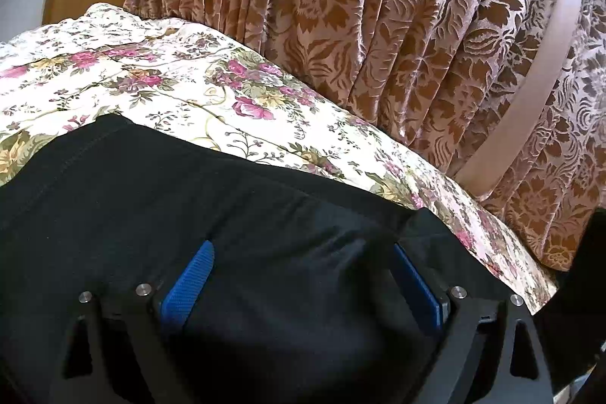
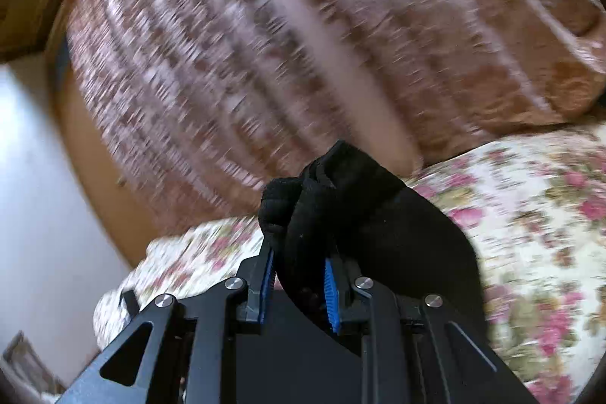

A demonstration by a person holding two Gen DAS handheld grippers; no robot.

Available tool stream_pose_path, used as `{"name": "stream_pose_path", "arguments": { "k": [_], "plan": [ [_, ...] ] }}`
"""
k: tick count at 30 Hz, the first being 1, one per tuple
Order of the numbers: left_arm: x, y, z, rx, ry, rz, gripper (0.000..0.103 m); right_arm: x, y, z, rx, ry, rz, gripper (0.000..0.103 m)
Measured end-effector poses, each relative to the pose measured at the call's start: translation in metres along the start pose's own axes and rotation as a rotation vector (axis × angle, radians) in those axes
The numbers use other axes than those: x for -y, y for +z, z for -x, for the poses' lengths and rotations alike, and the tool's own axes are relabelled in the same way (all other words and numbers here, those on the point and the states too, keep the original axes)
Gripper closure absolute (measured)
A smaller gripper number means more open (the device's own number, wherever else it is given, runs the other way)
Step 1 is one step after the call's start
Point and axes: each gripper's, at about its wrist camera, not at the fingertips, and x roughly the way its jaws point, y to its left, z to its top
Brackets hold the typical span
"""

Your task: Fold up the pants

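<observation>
Left tool (image 1: 303,275) spread over the black pants (image 1: 151,184); right tool (image 2: 299,275) pinching bunched pants (image 2: 360,211).

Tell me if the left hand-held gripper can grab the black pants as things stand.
Probably yes: the left hand-held gripper is open right over the black pants, with cloth bulging between its fingers and nothing in the way.

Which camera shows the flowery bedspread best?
The left wrist view: the flowery bedspread is sharp there, roses clear, beyond the black pants. The right wrist view shows it too, but smeared by blur.
</observation>
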Motion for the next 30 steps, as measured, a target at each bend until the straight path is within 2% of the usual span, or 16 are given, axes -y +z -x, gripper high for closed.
{"name": "stream_pose_path", "arguments": {
  "k": [5, 11, 16, 18, 20, 24, 26, 27, 30],
  "plan": [
    [0.0, -0.001, 0.001, 0.004, -0.003, 0.0, 0.009, -0.023, -0.032, -0.045, -0.127, 0.069, 0.03, 0.08],
    [-0.001, -0.001, 0.002, 0.011, -0.011, 0.004, 0.009, -0.026, -0.083, -0.087, -0.293, 0.095, 0.022, 0.08],
    [-0.001, -0.001, 0.002, 0.012, -0.011, 0.003, 0.009, -0.021, -0.122, -0.107, -0.411, 0.086, 0.051, 0.069],
    [-0.001, -0.001, 0.001, 0.012, -0.01, 0.002, 0.009, -0.018, -0.131, -0.103, -0.405, 0.092, 0.064, 0.068],
    [-0.001, -0.001, 0.001, 0.013, -0.011, 0.003, 0.009, -0.021, -0.134, -0.1, -0.396, 0.111, 0.09, 0.057],
    [-0.002, -0.001, 0.002, 0.007, -0.014, 0.005, 0.009, -0.026, -0.133, -0.094, -0.419, 0.115, 0.139, 0.056],
    [0.0, 0.001, 0.005, -0.01, -0.012, 0.026, 0.01, -0.024, -0.125, -0.085, -0.413, 0.146, 0.138, 0.057],
    [0.002, 0.002, 0.008, -0.017, -0.027, 0.04, 0.011, -0.022, -0.12, -0.078, -0.395, 0.151, 0.133, 0.057],
    [0.016, -0.004, 0.019, -0.053, -0.156, 0.104, 0.011, -0.008, -0.104, -0.051, -0.293, 0.098, 0.128, 0.057]
  ]
}}
